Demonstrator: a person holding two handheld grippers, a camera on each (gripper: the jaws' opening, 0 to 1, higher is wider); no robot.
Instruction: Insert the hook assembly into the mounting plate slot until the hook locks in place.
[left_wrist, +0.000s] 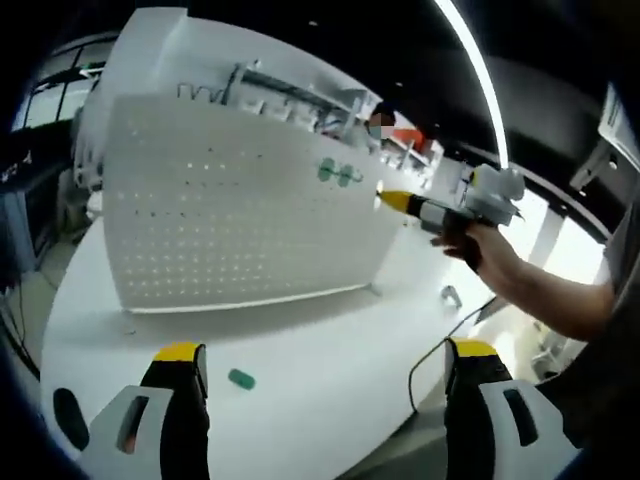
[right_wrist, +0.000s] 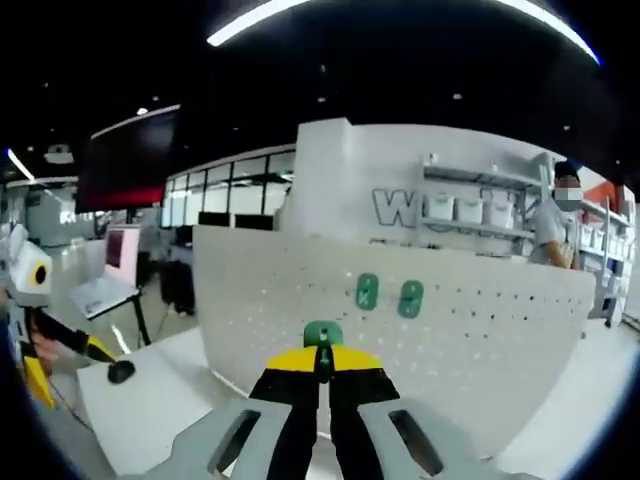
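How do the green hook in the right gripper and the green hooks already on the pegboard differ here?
The held green hook is clamped between the right gripper's shut jaws, off the pegboard; the two mounted hooks sit on the board's face. The held one shows only its top; the mounted ones show whole. All share the green colour.

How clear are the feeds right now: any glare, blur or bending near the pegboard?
Left gripper view: pegboard bows from fisheye, bright window glare at right behind the right gripper. Right gripper view: soft overall, green hook readable between shut jaws, ceiling dark.
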